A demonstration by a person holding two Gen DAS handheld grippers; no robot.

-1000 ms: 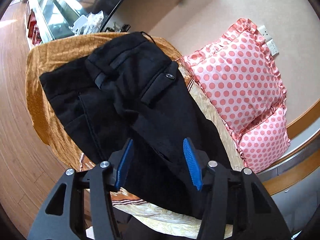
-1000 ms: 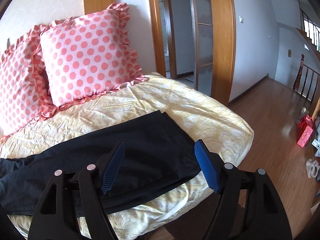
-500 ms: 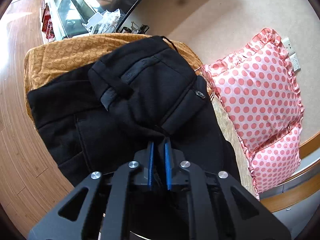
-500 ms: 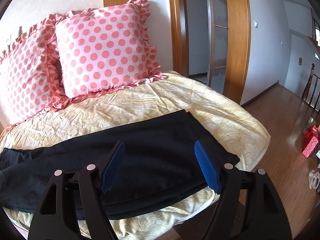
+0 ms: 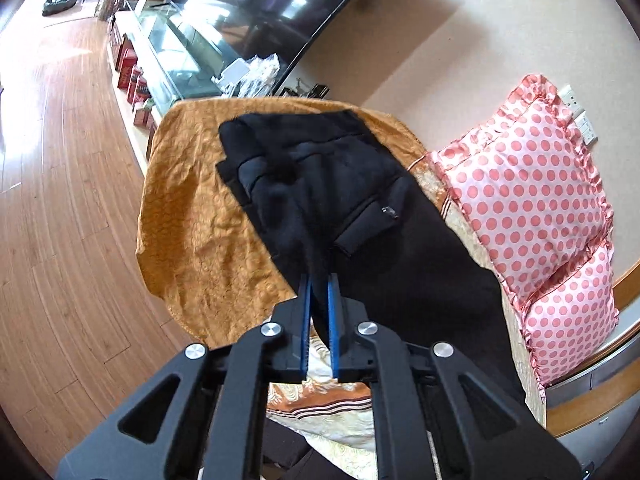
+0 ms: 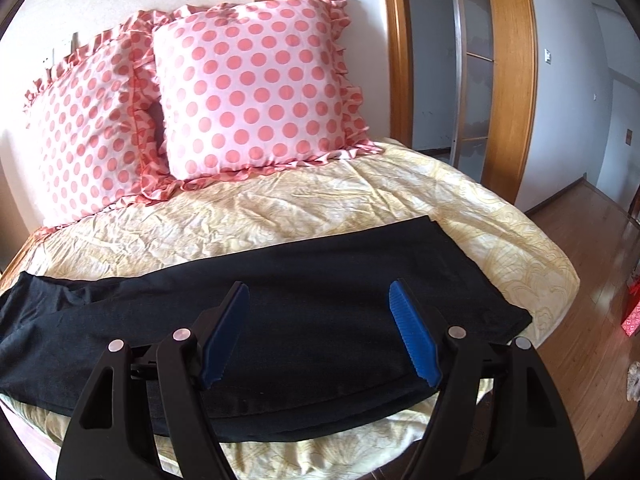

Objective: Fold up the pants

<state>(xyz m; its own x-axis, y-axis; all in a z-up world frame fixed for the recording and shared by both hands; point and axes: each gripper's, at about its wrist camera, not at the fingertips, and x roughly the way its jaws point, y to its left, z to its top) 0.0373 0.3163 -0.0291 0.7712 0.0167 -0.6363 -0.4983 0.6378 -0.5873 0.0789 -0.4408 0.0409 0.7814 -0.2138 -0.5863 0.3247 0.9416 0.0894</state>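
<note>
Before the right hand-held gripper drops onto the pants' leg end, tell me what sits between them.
Nothing visible does. The right hand-held gripper hangs open directly over the black pants, which lie flat on the yellow bedspread; the polka-dot pillows sit behind, against the wall.

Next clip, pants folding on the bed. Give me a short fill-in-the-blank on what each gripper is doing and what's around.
1. The left gripper is shut on the black ____.
2. The right gripper hovers above the pant legs with its fingers ____.
3. The pink pillows carry a pattern of ____.
4. Under the waist end lies an ____ cloth.

Missing words: pants; open; dots; orange
</note>
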